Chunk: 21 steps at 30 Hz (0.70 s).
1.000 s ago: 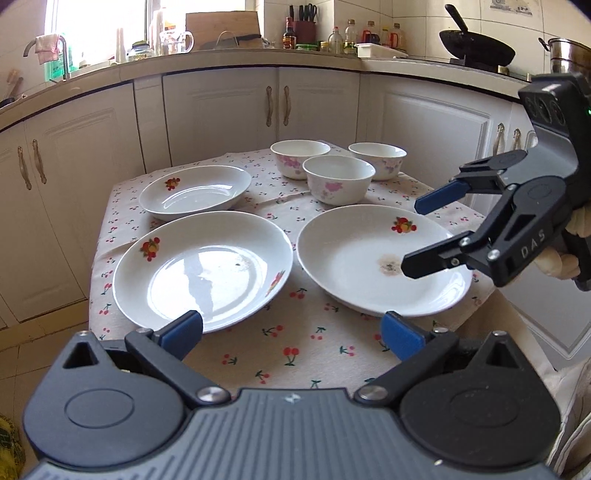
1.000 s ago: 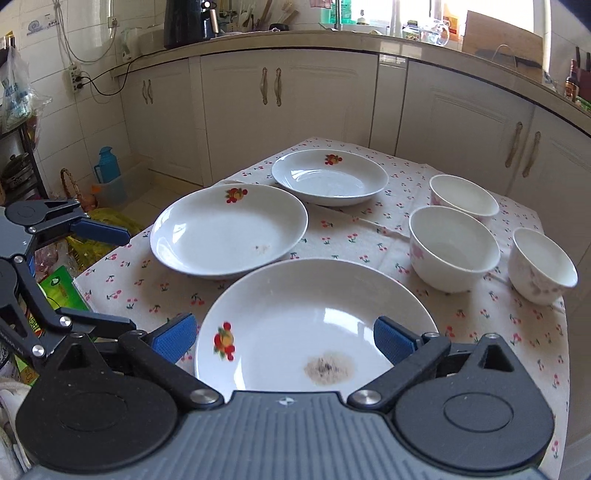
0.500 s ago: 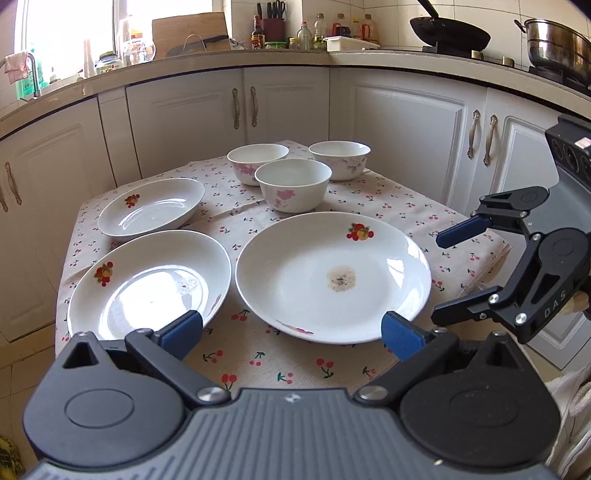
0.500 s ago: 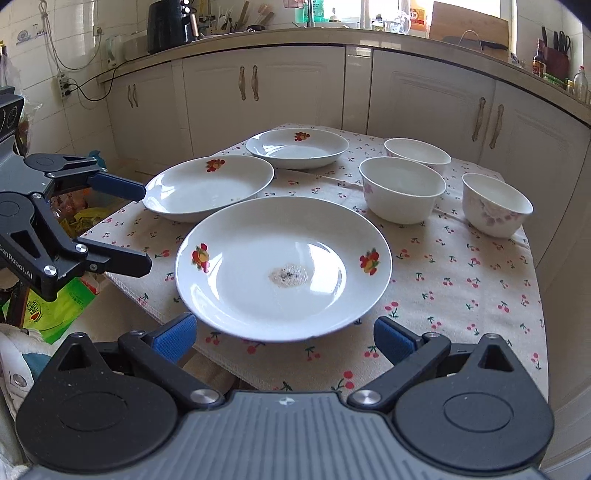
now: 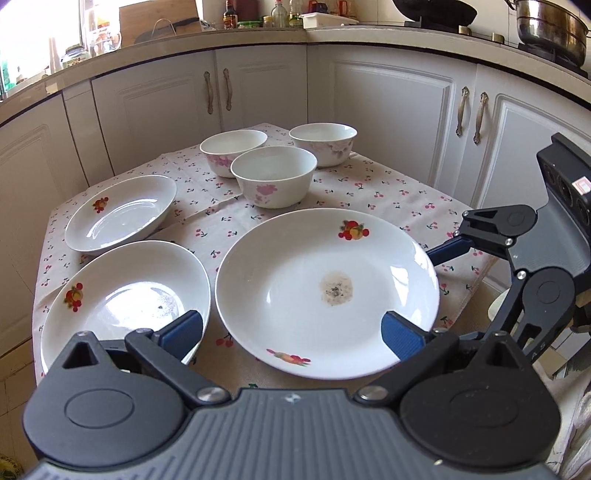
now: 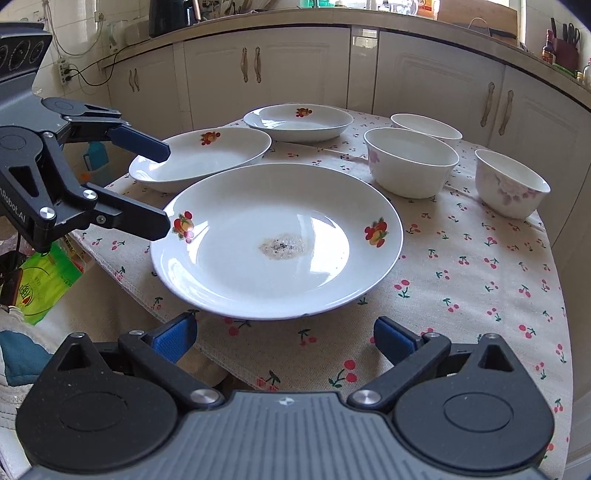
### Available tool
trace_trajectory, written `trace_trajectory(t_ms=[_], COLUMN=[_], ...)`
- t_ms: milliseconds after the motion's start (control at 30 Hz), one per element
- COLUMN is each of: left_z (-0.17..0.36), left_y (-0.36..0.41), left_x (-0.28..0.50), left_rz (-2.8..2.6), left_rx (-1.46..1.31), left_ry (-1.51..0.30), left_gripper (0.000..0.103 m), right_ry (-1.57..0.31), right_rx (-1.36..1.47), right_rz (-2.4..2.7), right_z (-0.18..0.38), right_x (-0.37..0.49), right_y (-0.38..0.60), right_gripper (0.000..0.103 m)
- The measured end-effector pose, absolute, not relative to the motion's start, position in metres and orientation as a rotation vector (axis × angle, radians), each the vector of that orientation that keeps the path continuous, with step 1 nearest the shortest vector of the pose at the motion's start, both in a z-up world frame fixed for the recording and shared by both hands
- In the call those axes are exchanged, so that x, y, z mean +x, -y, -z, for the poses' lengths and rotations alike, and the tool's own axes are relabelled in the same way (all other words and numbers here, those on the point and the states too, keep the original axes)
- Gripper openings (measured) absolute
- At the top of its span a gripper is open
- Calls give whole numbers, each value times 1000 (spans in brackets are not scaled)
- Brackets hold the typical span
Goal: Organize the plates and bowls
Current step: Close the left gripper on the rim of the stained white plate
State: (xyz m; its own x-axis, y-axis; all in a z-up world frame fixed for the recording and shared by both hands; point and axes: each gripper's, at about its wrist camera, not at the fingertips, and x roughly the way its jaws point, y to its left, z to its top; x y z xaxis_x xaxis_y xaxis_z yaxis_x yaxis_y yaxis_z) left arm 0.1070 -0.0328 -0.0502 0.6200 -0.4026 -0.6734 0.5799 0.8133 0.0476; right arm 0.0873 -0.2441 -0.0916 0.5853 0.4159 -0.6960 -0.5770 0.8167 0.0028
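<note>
A large white plate [image 5: 325, 291] with fruit prints and a brown stain at its middle lies near the table's front edge; it also shows in the right wrist view [image 6: 277, 240]. Two smaller plates [image 5: 122, 295] [image 5: 120, 212] lie to its left. Three white bowls [image 5: 274, 175] with pink flowers stand behind. My left gripper [image 5: 291, 332] is open and empty at the large plate's near rim. My right gripper [image 6: 284, 338] is open and empty just off the plate's other side, seen in the left wrist view [image 5: 439, 291].
The cherry-print tablecloth [image 6: 480, 277] covers a small table with drops on all sides. White kitchen cabinets [image 5: 258, 85] stand close behind. A green bag [image 6: 44, 277] lies on the floor by the table. Pots [image 5: 546, 26] sit on the counter.
Both grippers have swung round and come closer to the large stained plate, which now fills the middle of both views. Both stay open. No dish has moved.
</note>
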Motion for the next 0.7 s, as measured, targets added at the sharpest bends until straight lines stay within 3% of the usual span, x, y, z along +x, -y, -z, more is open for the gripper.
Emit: trace_trajectory(t_ms=[700], left_z=[62], left_y=[68], left_x=[214], left_rz=[750], left_rx=[403], left_ry=[-831], left_gripper=[101], right_ry=[-692], right_rx=[-256], right_rz=[-604], right_z=[100], right_x=[95], right_y=[234], right_gripper=[103])
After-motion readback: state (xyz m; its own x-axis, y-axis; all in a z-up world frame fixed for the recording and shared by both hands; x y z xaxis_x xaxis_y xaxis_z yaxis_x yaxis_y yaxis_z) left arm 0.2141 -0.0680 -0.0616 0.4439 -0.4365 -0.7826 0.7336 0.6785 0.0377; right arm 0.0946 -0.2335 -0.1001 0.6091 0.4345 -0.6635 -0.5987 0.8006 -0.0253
